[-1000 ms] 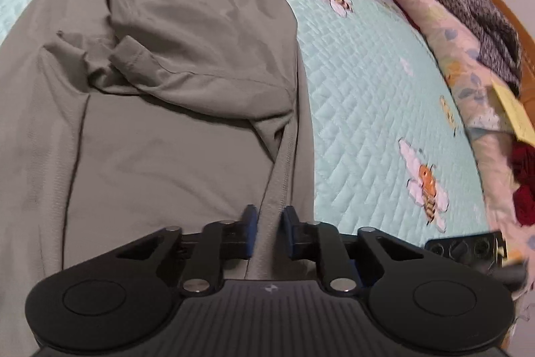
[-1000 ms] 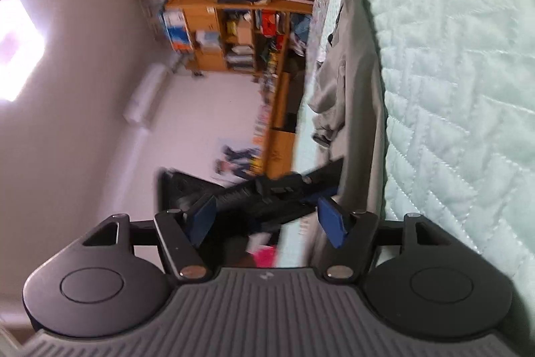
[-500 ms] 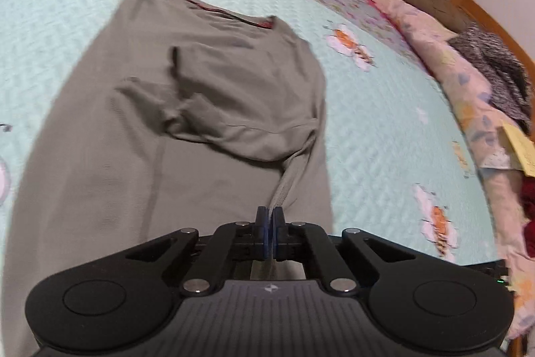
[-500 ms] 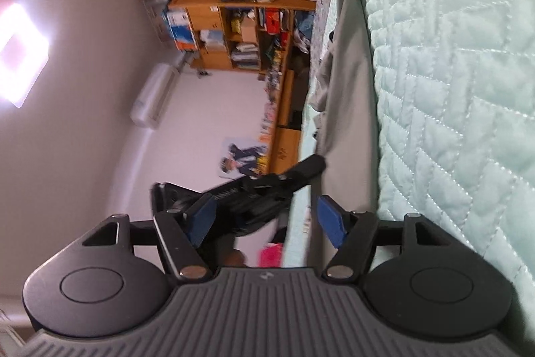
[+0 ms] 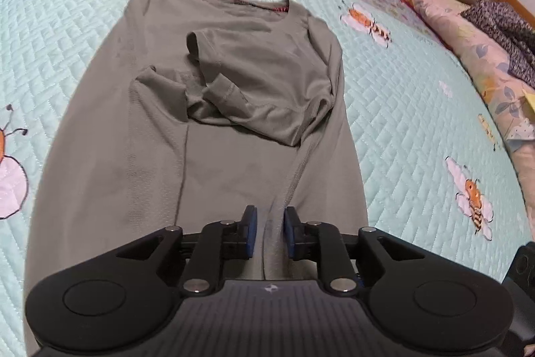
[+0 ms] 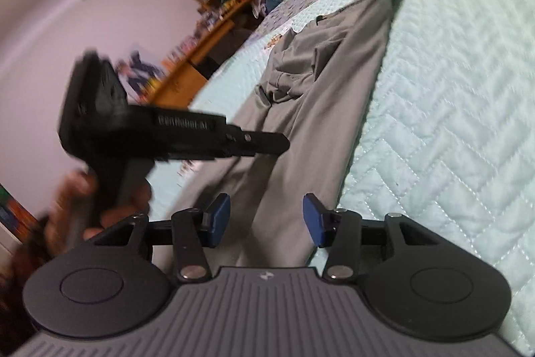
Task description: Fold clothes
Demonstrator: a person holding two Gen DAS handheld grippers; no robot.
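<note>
Grey-green long-sleeved cotton shirt [image 5: 234, 129] lies ahead with sleeves folded in, its hem ridge between the narrowly parted left claw [image 5: 268, 231]; the right claw [image 6: 266, 219] gapes wide, so gripping the hem likely follows.

Left gripper [image 5: 269, 231]: jaws were pinched shut on the raised ridge of the grey shirt [image 5: 214, 136] half a second ago; they now stand apart, with the ridge of fabric loose between the blue pads [image 5: 250, 231] and touching neither clearly. This matches the spacing seen a full second ago.

Right gripper [image 6: 265, 219]: view has rolled from nearly sideways toward level, so the quilt [image 6: 451, 109] now lies to the right rather than vertical. The jaws now straddle the shirt's near edge. Frame is motion-blurred.
</note>
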